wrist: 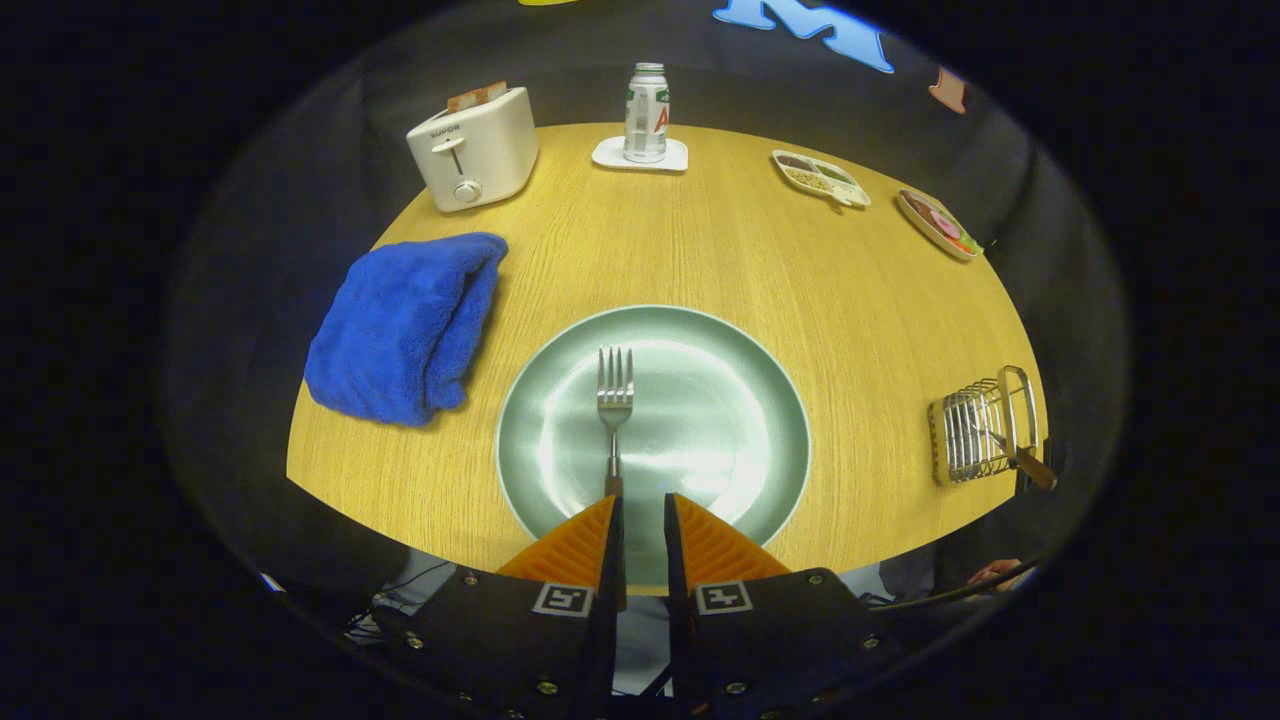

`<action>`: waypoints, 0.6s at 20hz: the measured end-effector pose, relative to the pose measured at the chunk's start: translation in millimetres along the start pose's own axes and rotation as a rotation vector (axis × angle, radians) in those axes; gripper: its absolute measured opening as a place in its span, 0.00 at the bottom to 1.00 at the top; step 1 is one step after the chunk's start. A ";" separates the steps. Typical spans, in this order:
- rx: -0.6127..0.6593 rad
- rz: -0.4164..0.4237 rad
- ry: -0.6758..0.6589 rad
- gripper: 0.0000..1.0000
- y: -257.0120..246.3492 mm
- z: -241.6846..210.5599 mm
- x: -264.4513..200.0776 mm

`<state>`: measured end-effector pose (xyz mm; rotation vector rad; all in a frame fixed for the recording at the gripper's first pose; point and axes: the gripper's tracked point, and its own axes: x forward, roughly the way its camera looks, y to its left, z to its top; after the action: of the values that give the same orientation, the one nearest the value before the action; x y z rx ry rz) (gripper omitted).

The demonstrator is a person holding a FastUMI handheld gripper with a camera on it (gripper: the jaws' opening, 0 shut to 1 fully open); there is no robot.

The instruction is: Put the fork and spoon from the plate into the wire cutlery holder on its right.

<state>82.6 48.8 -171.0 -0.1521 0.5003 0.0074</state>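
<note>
A metal fork (614, 400) lies on the pale green plate (760, 400), tines pointing away from me. Its handle end reaches the tip of my left finger (575, 545) and is hidden under it. My gripper (641, 500) hovers over the plate's near rim, its fingers only a narrow gap apart with nothing between them. The wire cutlery holder (975, 430) stands to the right of the plate near the table's edge. A wooden-handled utensil (1030, 465) pokes out of it, its head hidden inside.
A folded blue towel (405, 325) lies left of the plate. At the back of the round wooden table (860, 300) stand a white toaster (473, 148), a can on a coaster (646, 112), and two small dishes of food (820, 177) (938, 223).
</note>
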 end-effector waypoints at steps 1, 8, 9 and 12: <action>0.001 0.010 0.010 0.23 3.3 -3.1 3.5; 0.016 0.055 0.077 0.23 14.8 -20.0 26.1; 0.018 0.058 0.087 0.23 15.1 -21.7 28.1; 0.025 0.072 0.105 0.23 16.6 -25.0 32.7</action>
<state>98.6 60.5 -210.6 -0.1098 0.6107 0.0639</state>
